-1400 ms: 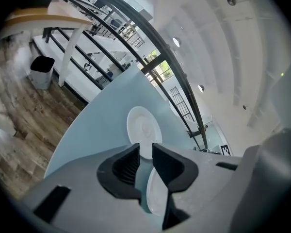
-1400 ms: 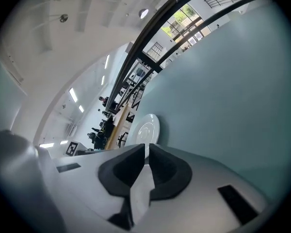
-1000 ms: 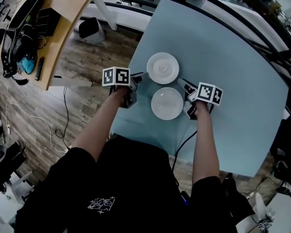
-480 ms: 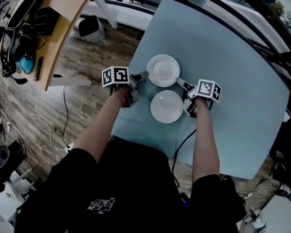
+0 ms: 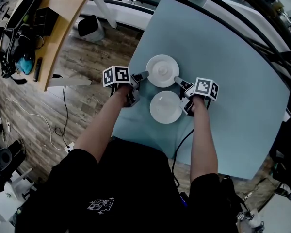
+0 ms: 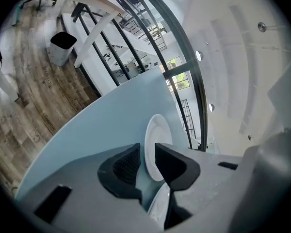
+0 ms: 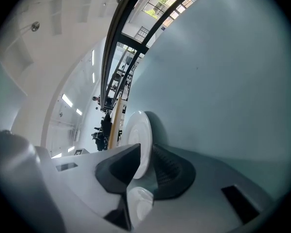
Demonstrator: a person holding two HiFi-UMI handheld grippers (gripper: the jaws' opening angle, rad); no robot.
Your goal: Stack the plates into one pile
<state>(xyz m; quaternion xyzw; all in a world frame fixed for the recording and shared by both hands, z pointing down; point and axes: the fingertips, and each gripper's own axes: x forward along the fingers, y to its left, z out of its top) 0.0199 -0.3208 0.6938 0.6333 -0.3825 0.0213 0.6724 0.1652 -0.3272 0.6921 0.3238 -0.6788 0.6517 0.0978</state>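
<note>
Two white plates lie side by side on the light blue table [image 5: 233,81]: the far plate [image 5: 162,71] and the near plate [image 5: 166,107]. My left gripper [image 5: 143,75] is at the far plate's left rim and my right gripper [image 5: 177,80] at its right rim. In the left gripper view the far plate [image 6: 158,142] stands edge-on in the narrow gap of the left gripper [image 6: 146,152], with a sliver of table beside it. In the right gripper view the plate's rim [image 7: 138,140] sits inside the right gripper [image 7: 145,152], apart from the ribbed pad. Both grippers' jaws have just been closing.
A wooden desk [image 5: 63,28] with dark gear and a white bin [image 5: 90,29] stand on the wood floor to the left. A black railing [image 5: 223,8] curves past the table's far side. The table's left edge [image 5: 131,67] runs just under my left gripper.
My right gripper has shifted in toward the far plate's right rim, and the left tip has edged up to its left rim. Both plates lie where they were.
</note>
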